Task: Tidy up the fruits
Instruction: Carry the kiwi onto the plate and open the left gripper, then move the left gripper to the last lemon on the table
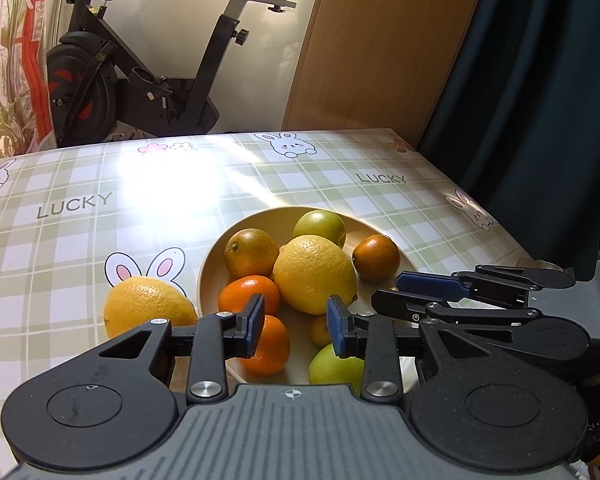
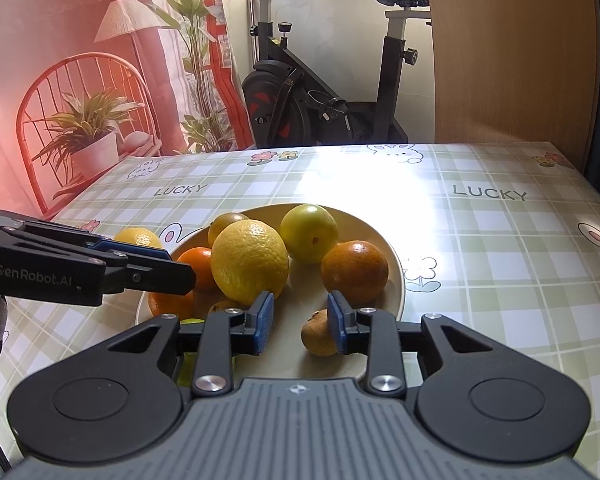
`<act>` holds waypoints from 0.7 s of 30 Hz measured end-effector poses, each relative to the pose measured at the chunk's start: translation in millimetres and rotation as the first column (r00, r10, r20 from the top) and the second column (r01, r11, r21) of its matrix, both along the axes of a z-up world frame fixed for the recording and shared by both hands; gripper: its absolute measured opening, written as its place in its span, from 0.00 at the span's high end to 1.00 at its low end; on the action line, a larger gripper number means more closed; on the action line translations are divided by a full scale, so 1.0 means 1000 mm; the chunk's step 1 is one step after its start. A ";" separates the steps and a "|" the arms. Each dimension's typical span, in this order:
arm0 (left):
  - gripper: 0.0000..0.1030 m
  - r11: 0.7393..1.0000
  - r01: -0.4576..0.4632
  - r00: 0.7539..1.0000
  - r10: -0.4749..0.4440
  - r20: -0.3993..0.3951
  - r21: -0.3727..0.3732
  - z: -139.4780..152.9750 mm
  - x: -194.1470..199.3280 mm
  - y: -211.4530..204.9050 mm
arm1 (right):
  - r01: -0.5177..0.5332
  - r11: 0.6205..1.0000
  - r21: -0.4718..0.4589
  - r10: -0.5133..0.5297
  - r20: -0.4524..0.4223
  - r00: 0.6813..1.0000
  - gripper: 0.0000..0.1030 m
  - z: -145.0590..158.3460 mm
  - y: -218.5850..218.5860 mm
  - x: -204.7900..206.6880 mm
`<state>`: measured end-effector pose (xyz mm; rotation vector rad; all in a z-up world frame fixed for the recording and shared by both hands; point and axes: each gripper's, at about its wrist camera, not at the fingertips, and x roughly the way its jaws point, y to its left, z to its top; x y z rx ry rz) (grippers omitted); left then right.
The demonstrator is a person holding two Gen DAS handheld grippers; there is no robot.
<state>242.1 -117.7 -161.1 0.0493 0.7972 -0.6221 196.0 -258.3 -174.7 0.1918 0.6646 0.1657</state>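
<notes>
A black exercise bike (image 2: pixel 320 92) stands behind the table's checked cloth (image 2: pixel 480 240); a potted plant (image 2: pixel 88 140) sits on a red chair (image 2: pixel 36 120), near a wooden panel (image 1: pixel 380 48).

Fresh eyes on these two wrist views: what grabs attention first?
The bowl heaped with fruit at mid-table, a big lemon on top at its centre. A second lemon lies outside the bowl on the checked bunny tablecloth, by the bowl's left edge. Behind the table, an exercise bike stands against the wall.
</notes>
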 end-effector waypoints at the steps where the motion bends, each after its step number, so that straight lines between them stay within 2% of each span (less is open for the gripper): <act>1: 0.65 1.000 -0.004 1.000 0.004 0.003 -0.001 0.002 0.000 0.004 | -0.002 1.000 -0.001 0.002 0.003 1.000 0.68 0.002 0.001 0.000; 12: 0.65 0.992 -0.122 0.992 0.122 0.010 -0.027 0.014 0.013 0.066 | -0.044 0.999 -0.016 0.045 0.049 0.998 0.66 0.024 0.025 0.008; 17: 0.64 0.983 -0.181 0.984 0.181 -0.003 -0.035 0.014 0.025 0.091 | -0.097 0.995 -0.026 0.099 0.058 0.993 0.63 0.030 0.044 0.019; 21: 0.61 0.980 -0.194 0.981 0.193 -0.013 -0.041 0.013 0.030 0.101 | -0.159 0.987 -0.037 0.161 0.055 0.985 0.62 0.031 0.066 0.031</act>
